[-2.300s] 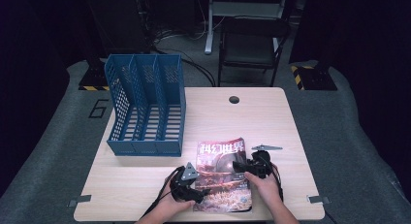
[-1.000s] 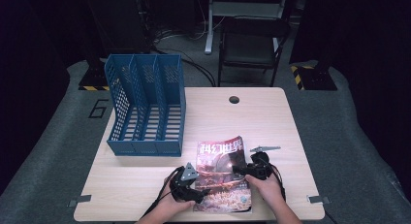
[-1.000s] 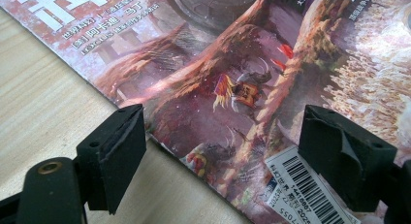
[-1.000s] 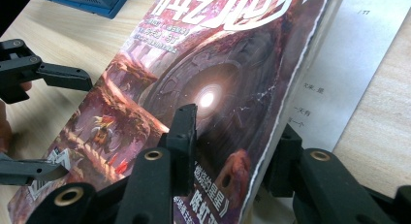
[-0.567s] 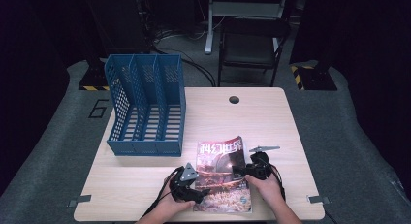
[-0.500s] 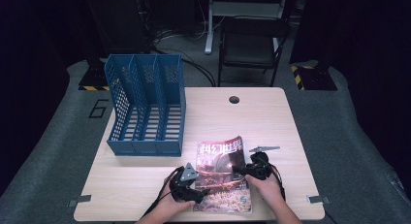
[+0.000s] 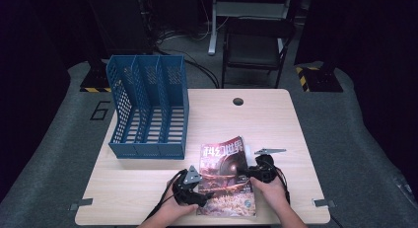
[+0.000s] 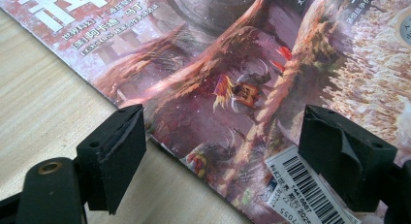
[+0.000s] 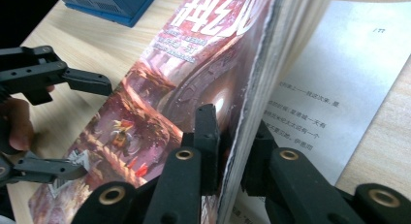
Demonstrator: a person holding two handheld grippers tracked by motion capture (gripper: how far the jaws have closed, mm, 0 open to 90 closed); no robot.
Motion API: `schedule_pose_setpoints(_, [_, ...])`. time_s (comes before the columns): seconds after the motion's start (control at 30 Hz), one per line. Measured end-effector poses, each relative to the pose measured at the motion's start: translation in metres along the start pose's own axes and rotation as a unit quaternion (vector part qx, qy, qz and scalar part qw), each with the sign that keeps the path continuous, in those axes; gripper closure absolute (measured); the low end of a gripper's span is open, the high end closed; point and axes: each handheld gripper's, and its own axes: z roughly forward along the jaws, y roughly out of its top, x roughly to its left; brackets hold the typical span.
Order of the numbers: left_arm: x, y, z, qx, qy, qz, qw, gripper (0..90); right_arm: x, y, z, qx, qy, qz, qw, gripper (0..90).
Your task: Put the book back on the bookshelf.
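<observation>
From the high view we look forward and down on the whole bench [image 7: 276,119], far enough back to take in the floor and a chair [image 7: 254,43] beyond its far edge; the blue file rack [image 7: 148,107] sits in the left half of the frame and the magazine [image 7: 227,176] near the bottom centre. In the left gripper view we ride close above the magazine's cover [image 8: 232,78], looking between two black jaws at the lower corners. In the right gripper view we sit at the magazine's lifted page edge [image 9: 257,98], facing across the cover toward the rack's base [image 9: 106,3] at upper left. All three views share the magazine.
</observation>
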Motion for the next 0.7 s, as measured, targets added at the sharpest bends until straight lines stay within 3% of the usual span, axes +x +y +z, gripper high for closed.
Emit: schedule_pose_setpoints(0.7, [0.0012,0.0015,-0.0009,0.009,-0.008,0.001,0.9999,17.3,0.0054,-0.0016,-0.0043,-0.020,0.006,-0.009,0.9997,83.9])
